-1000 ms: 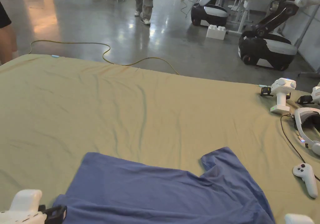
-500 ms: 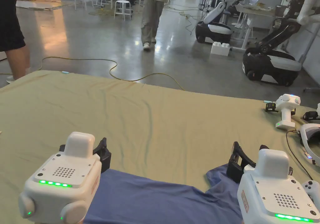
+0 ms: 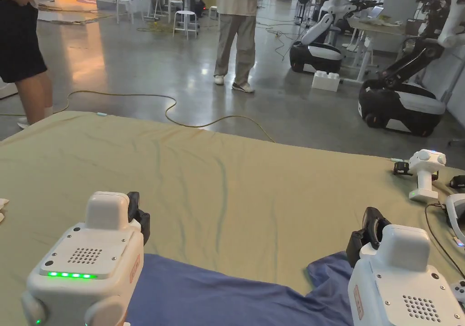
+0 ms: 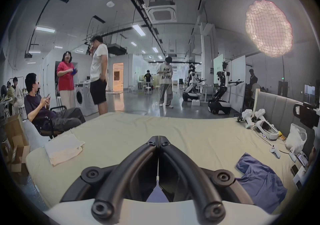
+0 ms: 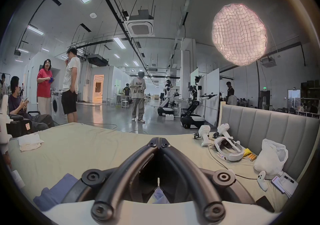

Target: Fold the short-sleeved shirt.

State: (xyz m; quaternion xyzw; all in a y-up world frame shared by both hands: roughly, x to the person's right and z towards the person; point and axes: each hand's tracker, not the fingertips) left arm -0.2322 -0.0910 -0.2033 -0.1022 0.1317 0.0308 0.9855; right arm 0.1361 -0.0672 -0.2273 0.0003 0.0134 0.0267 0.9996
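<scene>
Shirt (image 3: 218, 297), blue, spread on the olive bedsheet (image 3: 227, 181) at its near edge, left gripper (image 4: 158, 139) above the shirt's left part with jaws pressed together on nothing, right gripper (image 5: 158, 141) likewise closed over the shirt's right sleeve, white handheld device (image 3: 424, 172) beyond the shirt at far right.

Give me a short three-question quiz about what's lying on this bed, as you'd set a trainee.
1. True or false: the left gripper has its jaws closed tip to tip.
2. What colour is the shirt on the bed sheet?
3. The folded white cloth lies: A) on top of the shirt; B) apart from it, near the bed's left edge; C) on the floor.

Key: 1 true; 2 blue; 3 B.
</scene>
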